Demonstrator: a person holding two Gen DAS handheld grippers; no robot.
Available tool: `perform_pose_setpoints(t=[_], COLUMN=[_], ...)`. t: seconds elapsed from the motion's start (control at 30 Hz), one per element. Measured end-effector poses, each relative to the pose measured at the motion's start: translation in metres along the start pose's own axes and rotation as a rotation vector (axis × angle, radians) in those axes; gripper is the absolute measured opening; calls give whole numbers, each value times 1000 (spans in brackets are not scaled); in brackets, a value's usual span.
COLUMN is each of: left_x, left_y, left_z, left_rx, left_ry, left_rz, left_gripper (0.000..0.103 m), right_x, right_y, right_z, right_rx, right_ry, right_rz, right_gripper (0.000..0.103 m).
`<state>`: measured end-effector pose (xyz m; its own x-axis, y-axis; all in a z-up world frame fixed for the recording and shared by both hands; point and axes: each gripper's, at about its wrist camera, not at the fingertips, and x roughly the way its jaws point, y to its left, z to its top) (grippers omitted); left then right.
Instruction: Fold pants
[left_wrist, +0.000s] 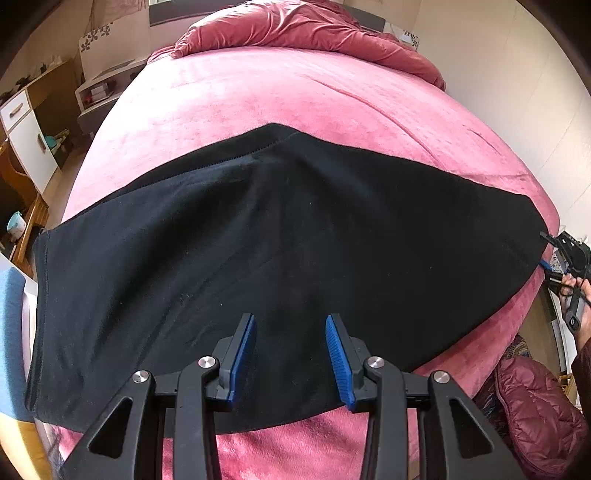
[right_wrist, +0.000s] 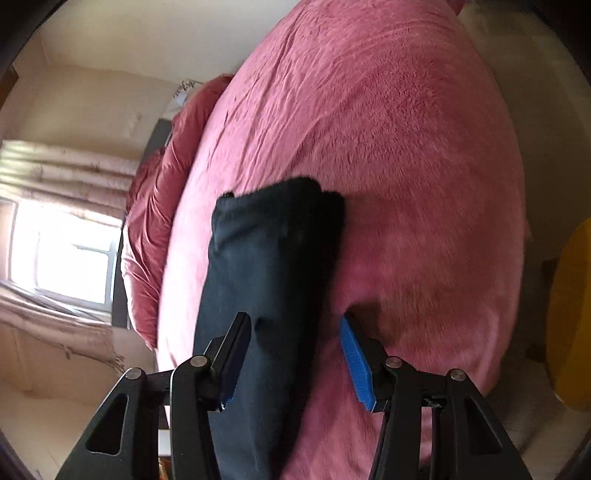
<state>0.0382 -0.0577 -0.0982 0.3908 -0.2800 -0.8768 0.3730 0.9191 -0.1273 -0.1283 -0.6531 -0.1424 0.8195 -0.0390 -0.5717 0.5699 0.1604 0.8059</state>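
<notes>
Black pants (left_wrist: 280, 266) lie spread across the pink bed (left_wrist: 295, 92). The left hand-held gripper (left_wrist: 291, 360) hovers over them with jaws wide — the right hand-held gripper (right_wrist: 295, 354) stands wide too, fabric passing between its fingers.

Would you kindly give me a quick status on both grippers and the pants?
Left gripper open above the black fabric pants. Right gripper open, pants end between its fingers. Pants flat across the pink plush bedspread. Nothing in the way.
</notes>
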Motion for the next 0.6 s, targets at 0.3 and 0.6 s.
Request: perform_pose_setpoints(t=[0.3, 0.6], left_x=[13, 7], left_y=[-15, -18], left_z=[4, -7], left_rx=[-15, -36], left_ry=[0, -11], left_rz=[64, 48], left_gripper=[40, 40], right_x=[20, 0], right_y=[12, 72], right_z=[28, 18], right_rx=[-129, -338], right_ry=[17, 43], right_rz=[-86, -55], right_gripper=[21, 15])
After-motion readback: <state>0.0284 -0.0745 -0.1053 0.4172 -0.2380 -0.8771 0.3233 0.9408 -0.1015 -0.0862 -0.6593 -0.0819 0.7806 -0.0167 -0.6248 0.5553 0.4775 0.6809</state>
